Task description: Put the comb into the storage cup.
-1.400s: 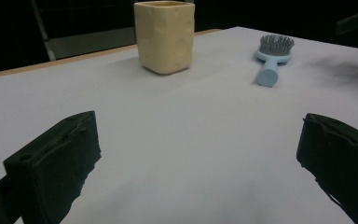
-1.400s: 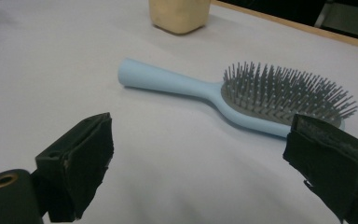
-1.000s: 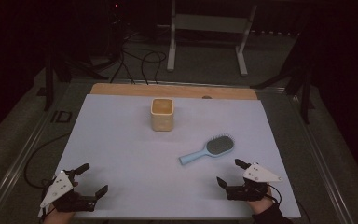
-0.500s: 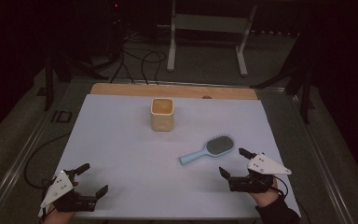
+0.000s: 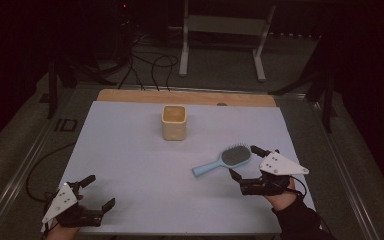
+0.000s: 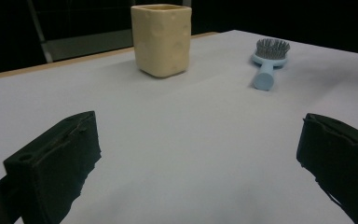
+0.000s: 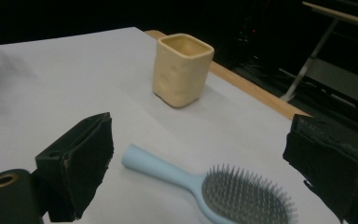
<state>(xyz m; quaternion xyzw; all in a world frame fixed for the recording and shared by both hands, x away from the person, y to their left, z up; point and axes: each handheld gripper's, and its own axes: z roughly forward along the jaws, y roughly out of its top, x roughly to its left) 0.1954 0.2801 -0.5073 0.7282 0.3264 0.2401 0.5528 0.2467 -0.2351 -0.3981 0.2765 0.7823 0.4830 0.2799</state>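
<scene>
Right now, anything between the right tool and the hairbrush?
Nothing visible. The right tool is open, its jaws wide apart right beside the light blue hairbrush, which lies bristles up on the white table. The yellow cup stands well beyond the brush, apart from it.

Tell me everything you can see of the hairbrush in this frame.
The hairbrush is pale blue, plastic by the look, with a round straight handle and an oval head set with dark grey bristles. It lies flat on the white table, bristles up, handle pointing toward the person's left and head toward the right gripper. That gripper is open beside the head and not touching it. The brush lies in front of the cream cup, well apart from it.
</scene>
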